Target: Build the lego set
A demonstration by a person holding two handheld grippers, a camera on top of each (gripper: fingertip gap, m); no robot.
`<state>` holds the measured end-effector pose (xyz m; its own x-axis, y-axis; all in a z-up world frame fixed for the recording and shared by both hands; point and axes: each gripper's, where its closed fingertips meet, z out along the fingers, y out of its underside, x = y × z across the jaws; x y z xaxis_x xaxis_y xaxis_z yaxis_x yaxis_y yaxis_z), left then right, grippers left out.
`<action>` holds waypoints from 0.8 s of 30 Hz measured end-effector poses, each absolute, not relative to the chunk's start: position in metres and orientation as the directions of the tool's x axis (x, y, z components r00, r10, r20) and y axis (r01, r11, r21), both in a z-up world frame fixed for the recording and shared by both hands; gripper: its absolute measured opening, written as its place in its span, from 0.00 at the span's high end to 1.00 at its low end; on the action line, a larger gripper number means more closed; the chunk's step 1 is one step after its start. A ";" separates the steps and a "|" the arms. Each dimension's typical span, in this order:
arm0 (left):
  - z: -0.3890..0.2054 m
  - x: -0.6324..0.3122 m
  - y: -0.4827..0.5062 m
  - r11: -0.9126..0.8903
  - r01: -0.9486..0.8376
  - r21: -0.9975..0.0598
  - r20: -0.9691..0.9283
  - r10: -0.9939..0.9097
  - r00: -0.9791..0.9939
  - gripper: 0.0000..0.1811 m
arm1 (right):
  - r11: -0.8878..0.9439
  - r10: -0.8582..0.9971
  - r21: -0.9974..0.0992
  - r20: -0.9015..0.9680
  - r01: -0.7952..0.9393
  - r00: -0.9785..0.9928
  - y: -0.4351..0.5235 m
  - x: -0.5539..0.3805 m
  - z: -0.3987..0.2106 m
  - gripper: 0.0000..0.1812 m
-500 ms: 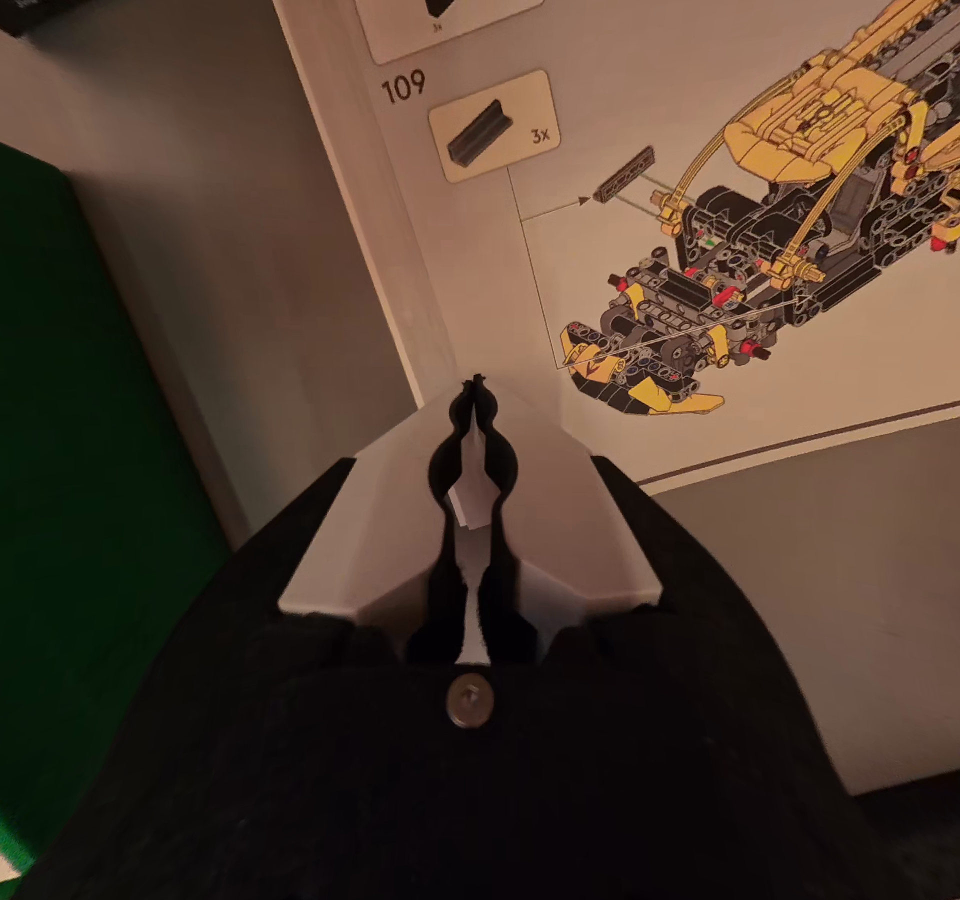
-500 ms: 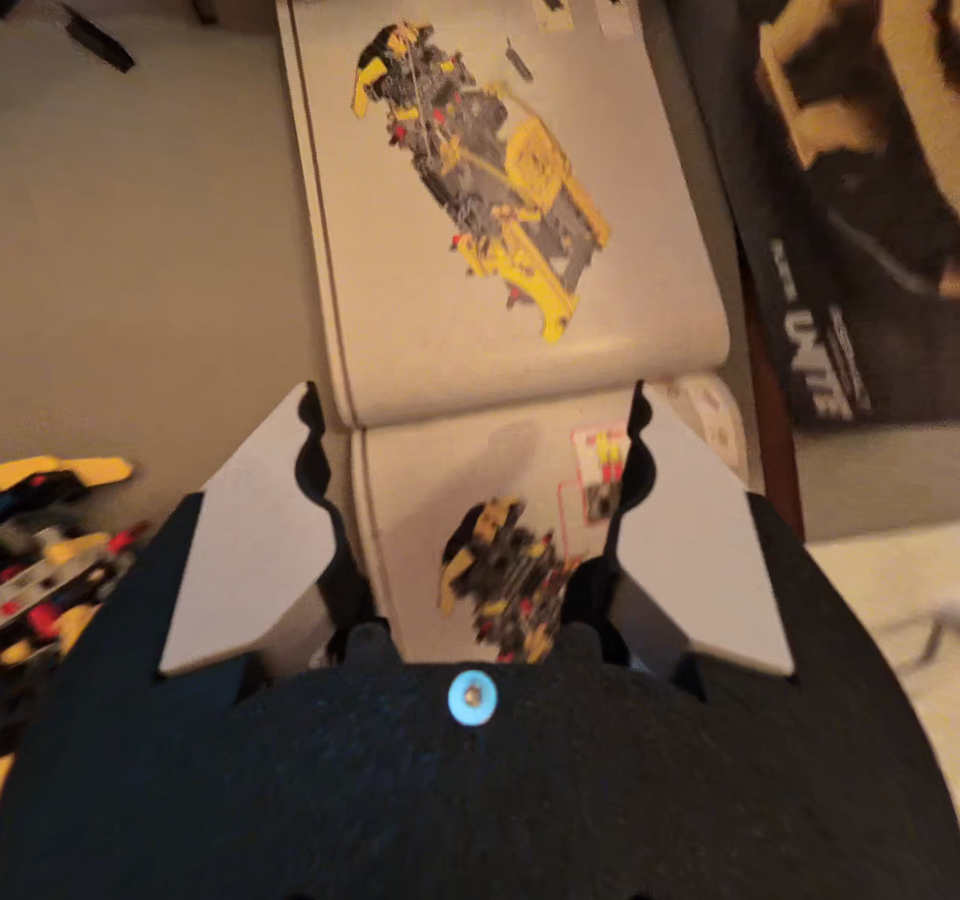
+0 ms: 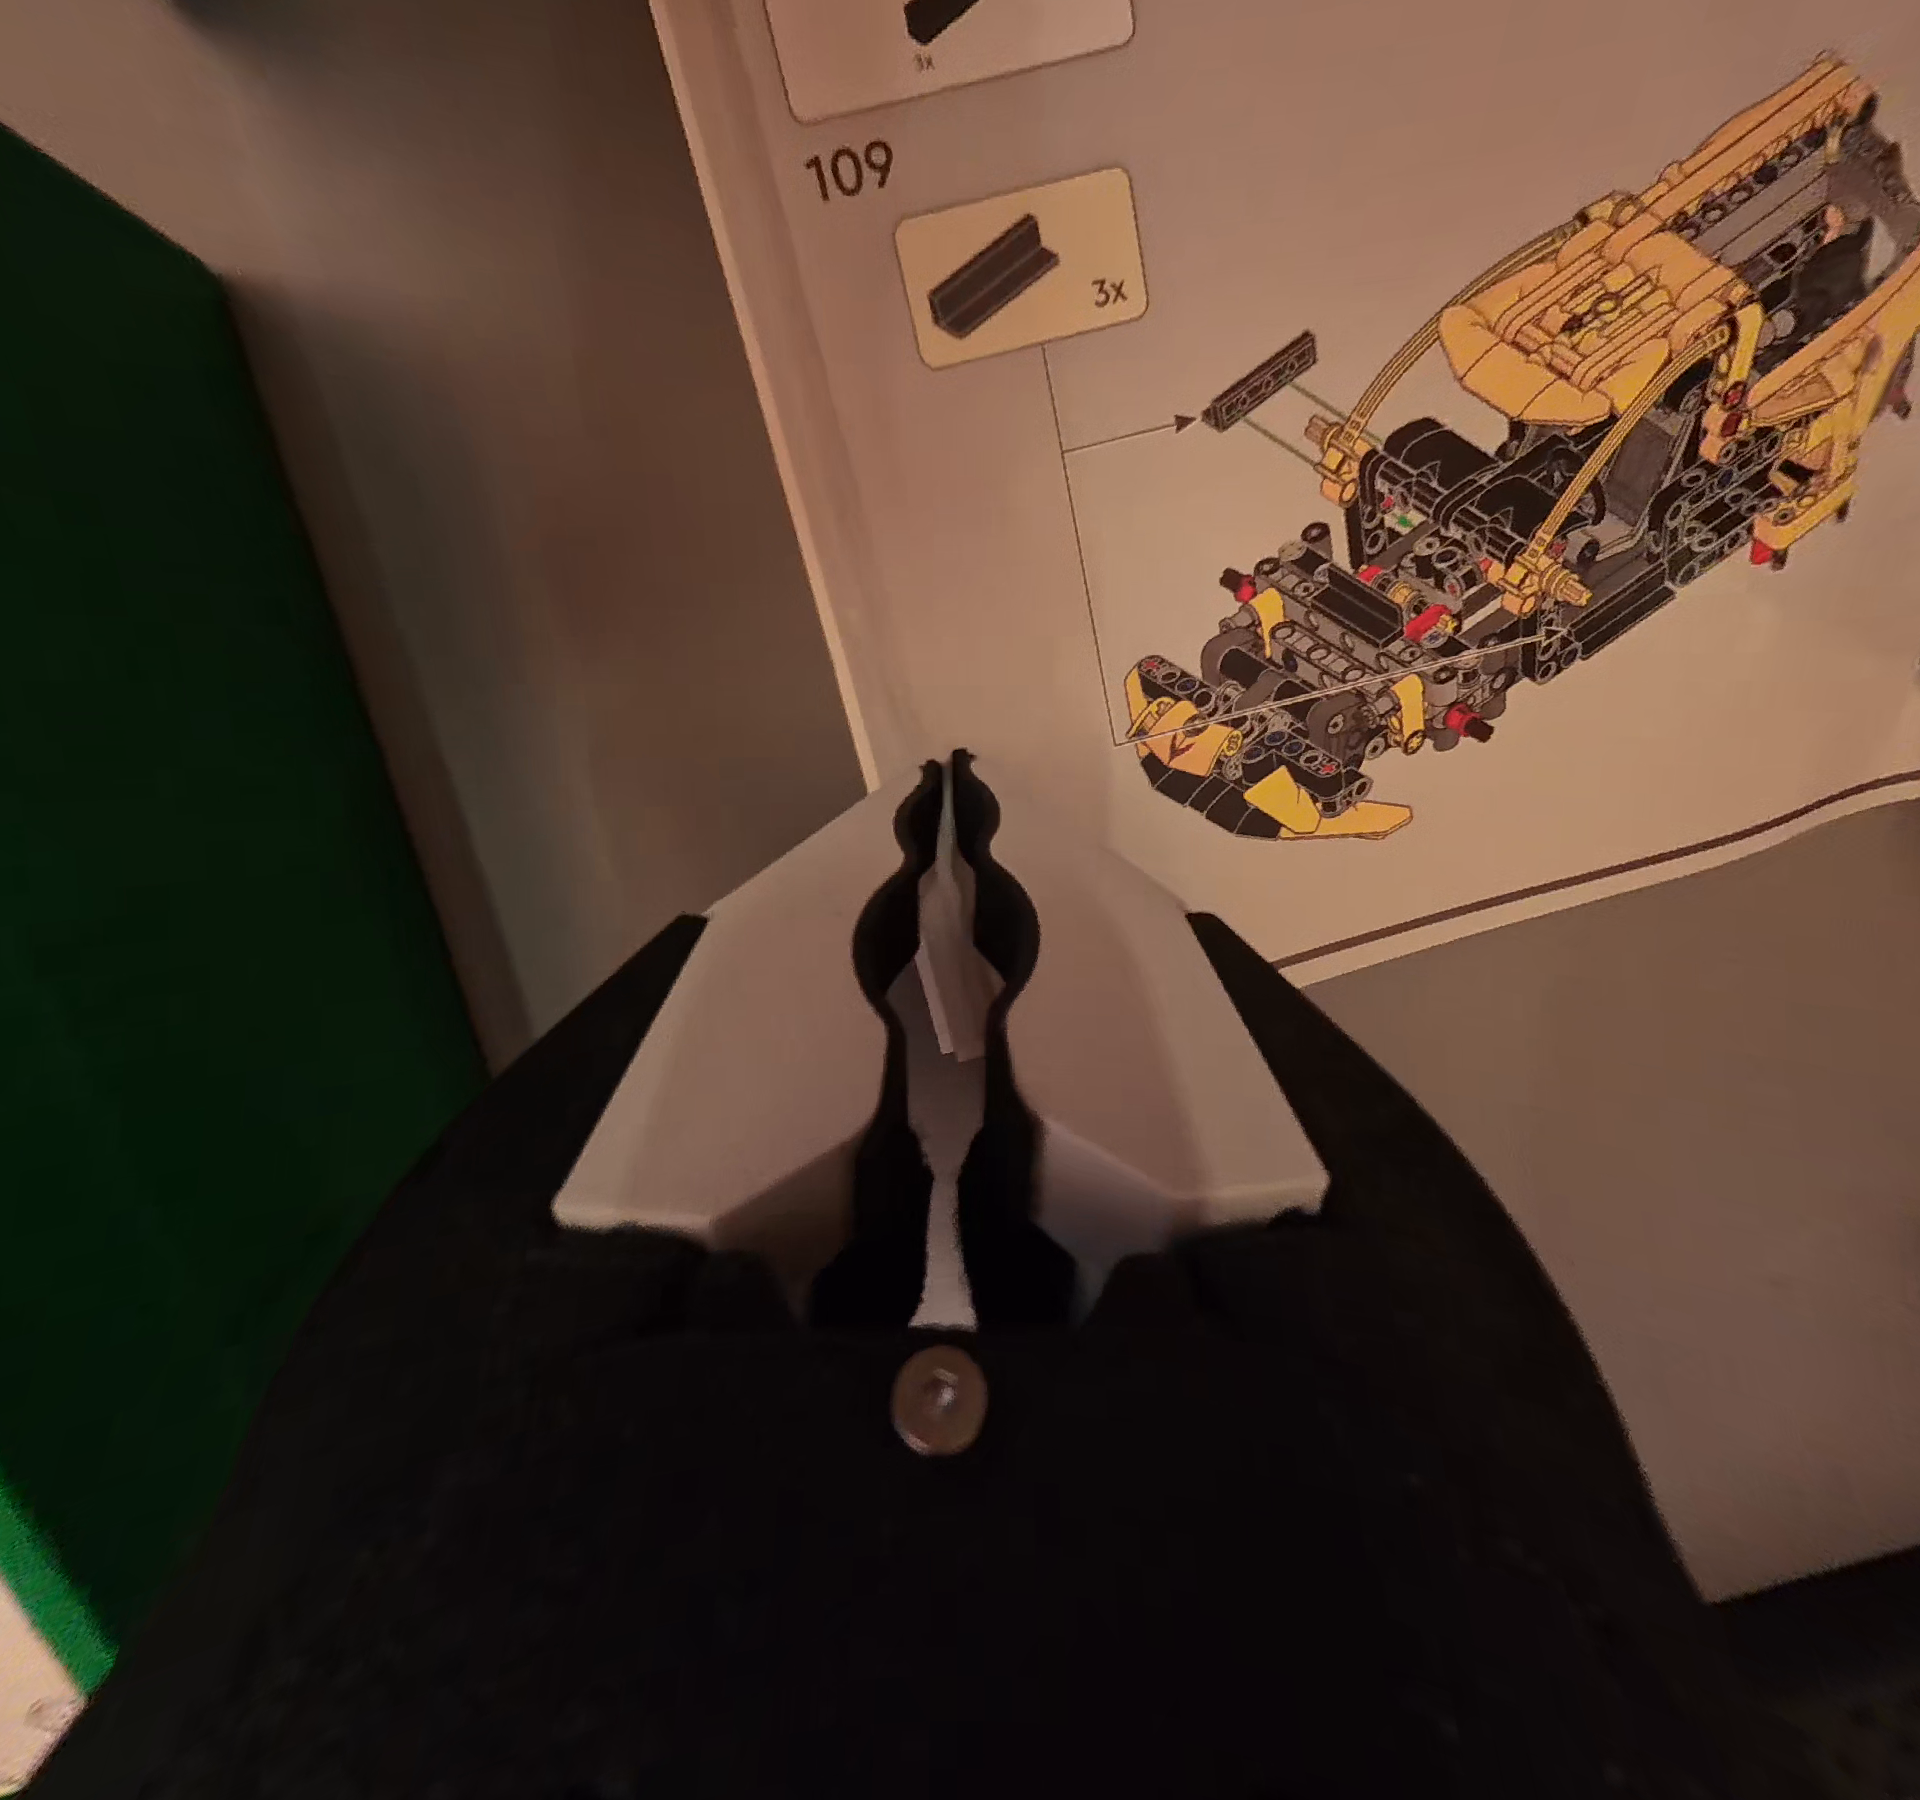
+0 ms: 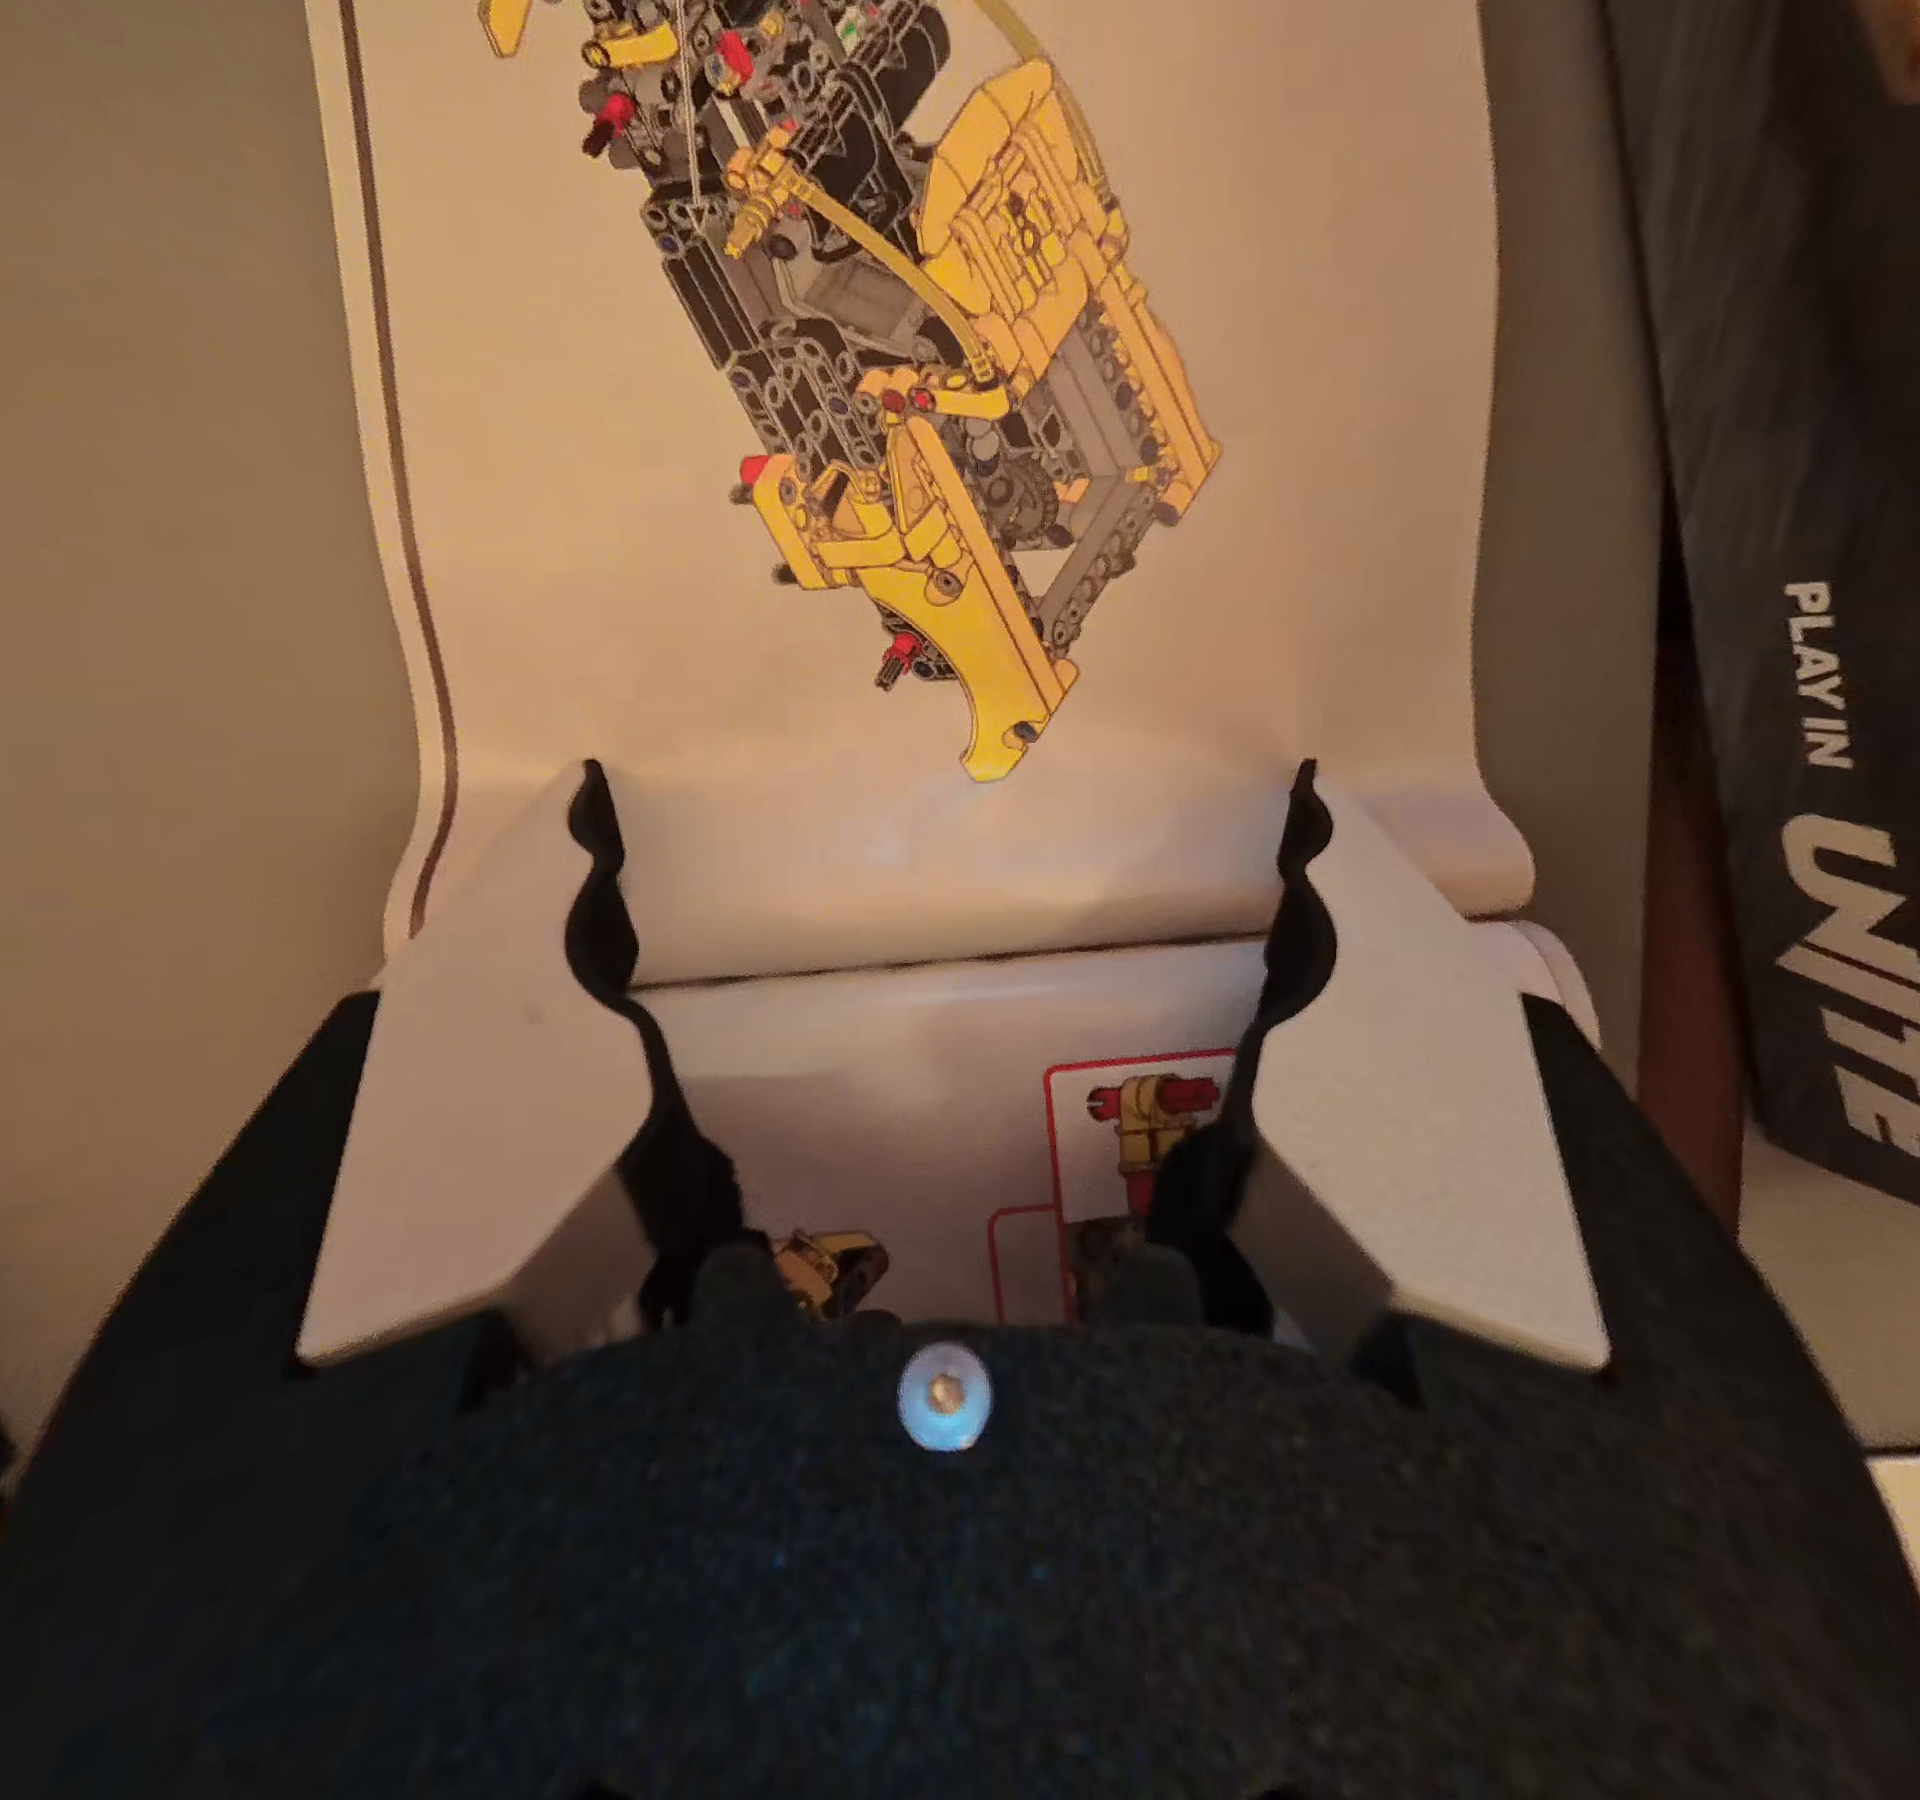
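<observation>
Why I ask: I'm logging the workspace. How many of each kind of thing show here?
Grippers: 2, left gripper pinching a page, right gripper open
Instruction booklet: 1
Dark box: 1
Green object: 1
Total: 5

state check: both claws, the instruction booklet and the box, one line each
left claw: shut, pinching the corner of a booklet page.
right claw: open, empty, over the booklet's fold.
instruction booklet: lying open on the table, near page curled up at the fold.
black box: beside the booklet on its right; whether open or closed cannot be told.
</observation>
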<state>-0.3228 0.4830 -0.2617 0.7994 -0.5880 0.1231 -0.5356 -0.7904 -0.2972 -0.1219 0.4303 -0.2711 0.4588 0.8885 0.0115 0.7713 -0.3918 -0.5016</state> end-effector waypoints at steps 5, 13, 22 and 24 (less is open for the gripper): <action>-0.251 -0.328 0.483 -0.784 -0.540 -0.306 0.094 -0.589 0.803 0.92 | -0.388 0.887 -0.534 0.006 0.751 0.462 0.430 -0.122 -0.271 0.31; -0.151 -0.326 0.473 -0.687 -0.423 -0.591 0.156 -0.611 0.776 0.84 | -0.379 0.869 -0.608 0.025 0.698 0.493 0.431 -0.122 -0.251 0.34; -0.158 -0.343 0.358 -0.543 -0.446 -0.711 0.205 -0.768 0.607 0.82 | -0.316 0.769 -0.801 0.098 0.509 0.632 0.350 -0.101 -0.130 0.38; -0.181 -0.343 0.331 -0.459 -0.488 -0.743 0.127 -0.812 0.570 0.83 | -0.282 0.748 -0.844 0.103 0.455 0.655 0.298 -0.096 -0.110 0.40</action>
<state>-0.3425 0.3308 -0.1807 0.5695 -0.8120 0.1273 -0.4878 -0.4586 -0.7428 -0.0955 0.2979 -0.1102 0.6553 0.7482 0.1032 0.4553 -0.2823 -0.8444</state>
